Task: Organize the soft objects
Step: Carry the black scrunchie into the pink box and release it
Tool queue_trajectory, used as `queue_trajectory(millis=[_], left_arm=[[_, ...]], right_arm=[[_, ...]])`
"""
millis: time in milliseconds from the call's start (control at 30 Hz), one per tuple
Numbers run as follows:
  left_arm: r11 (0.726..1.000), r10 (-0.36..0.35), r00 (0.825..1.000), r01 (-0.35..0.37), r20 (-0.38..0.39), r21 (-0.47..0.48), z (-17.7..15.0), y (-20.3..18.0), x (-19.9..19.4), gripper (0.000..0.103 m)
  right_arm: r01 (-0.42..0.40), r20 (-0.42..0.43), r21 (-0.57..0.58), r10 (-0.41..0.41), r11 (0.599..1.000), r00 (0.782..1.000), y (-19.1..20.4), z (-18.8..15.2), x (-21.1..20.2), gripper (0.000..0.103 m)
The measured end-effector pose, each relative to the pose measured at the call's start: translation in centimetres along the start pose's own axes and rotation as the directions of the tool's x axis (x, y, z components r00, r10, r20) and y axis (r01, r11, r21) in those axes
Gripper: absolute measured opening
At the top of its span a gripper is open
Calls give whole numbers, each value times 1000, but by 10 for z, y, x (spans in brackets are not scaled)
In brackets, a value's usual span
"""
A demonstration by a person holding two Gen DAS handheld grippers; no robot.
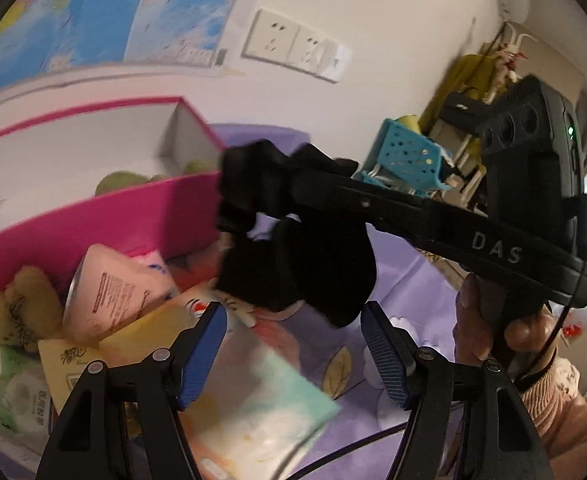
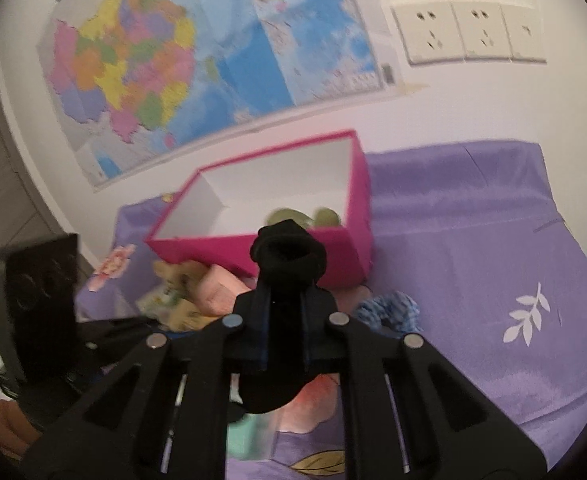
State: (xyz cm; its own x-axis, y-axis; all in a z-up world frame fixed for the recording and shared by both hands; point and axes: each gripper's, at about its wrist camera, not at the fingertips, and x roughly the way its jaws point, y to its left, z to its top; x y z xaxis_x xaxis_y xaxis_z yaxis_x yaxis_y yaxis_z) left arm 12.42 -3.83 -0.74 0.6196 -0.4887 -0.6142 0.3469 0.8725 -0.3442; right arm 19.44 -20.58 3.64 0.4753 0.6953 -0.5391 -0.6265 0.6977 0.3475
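Right hand-held gripper (image 1: 261, 200) clamps a black sock (image 1: 293, 264) above the purple sheet (image 1: 405, 300); pink box (image 1: 105, 216) behind.

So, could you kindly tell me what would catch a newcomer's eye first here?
The right claw, shut on a black sock, holds it up just ahead of the open left claw. Behind stands a bright pink box on the purple bedspread, under a colourful wall map.

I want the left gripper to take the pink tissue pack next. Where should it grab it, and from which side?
Probably across the pink tissue pack at its raised upper end, coming from above: it leans tilted on the other packs, so that end stands free. The left gripper is open.
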Motion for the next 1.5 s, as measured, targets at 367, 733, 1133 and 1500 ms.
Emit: queue_trajectory(millis=[367, 733, 1133, 1500], left_arm=[[996, 82, 984, -88, 158, 28, 26, -5, -35, 34], [973, 225, 956, -232, 189, 11, 67, 10, -37, 28], [896, 439, 890, -424, 119, -134, 117, 60, 0, 28], [819, 531, 847, -515, -4, -252, 110, 93, 22, 60]], right_arm=[[-100, 60, -44, 103, 994, 993, 35, 19, -14, 13], [-126, 68, -73, 131, 989, 989, 37, 58, 10, 14], [-114, 30, -25, 115, 993, 993, 12, 107, 84, 17], [88, -87, 52, -83, 995, 993, -29, 95, 135, 46]])
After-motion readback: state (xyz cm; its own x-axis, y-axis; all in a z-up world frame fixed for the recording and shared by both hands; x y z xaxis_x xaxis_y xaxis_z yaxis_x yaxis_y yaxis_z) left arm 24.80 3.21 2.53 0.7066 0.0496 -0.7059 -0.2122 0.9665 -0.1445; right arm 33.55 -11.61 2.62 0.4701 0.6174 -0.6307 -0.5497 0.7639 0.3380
